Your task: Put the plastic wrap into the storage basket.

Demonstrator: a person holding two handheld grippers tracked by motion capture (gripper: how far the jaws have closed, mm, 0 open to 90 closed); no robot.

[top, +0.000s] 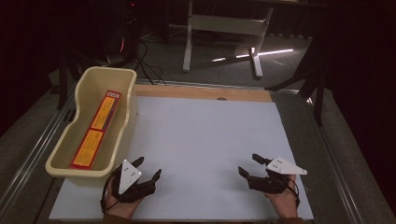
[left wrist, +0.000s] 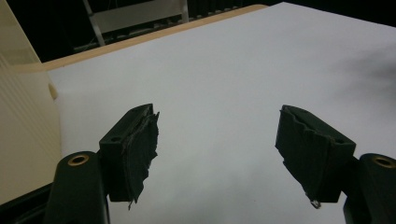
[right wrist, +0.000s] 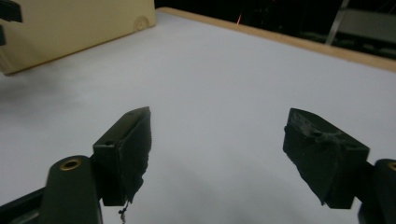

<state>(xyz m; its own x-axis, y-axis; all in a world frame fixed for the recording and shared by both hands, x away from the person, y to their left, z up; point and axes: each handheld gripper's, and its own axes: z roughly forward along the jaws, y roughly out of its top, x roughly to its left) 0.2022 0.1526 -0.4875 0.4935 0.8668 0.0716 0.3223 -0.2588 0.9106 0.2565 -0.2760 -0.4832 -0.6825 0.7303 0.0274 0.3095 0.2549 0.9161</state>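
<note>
From the high view you can see the whole layout: your left gripper (top: 148, 169) sits at the near left of the white sheet (top: 205, 140), just beside the near end of the cream bin (top: 128, 93), and your right gripper (top: 248, 165) sits at the near right, well apart from it. That view looks down into the bin, where a long red-and-yellow box (top: 97, 128) lies lengthwise on the bottom. Neither gripper view shows the box; each catches the bin's outer wall alone.

In the left gripper view the bin (left wrist: 23, 130) runs along the left edge, close to the left gripper (left wrist: 217, 140). Its jaws stand wide apart, with bare sheet (left wrist: 224, 70) between them and nothing touching the pads.

In the right gripper view the bin (right wrist: 79, 23) lies farther off at the upper left. The right gripper (right wrist: 217, 140) has its jaws spread as well, gripping nothing, over bare sheet (right wrist: 219, 70).
</note>
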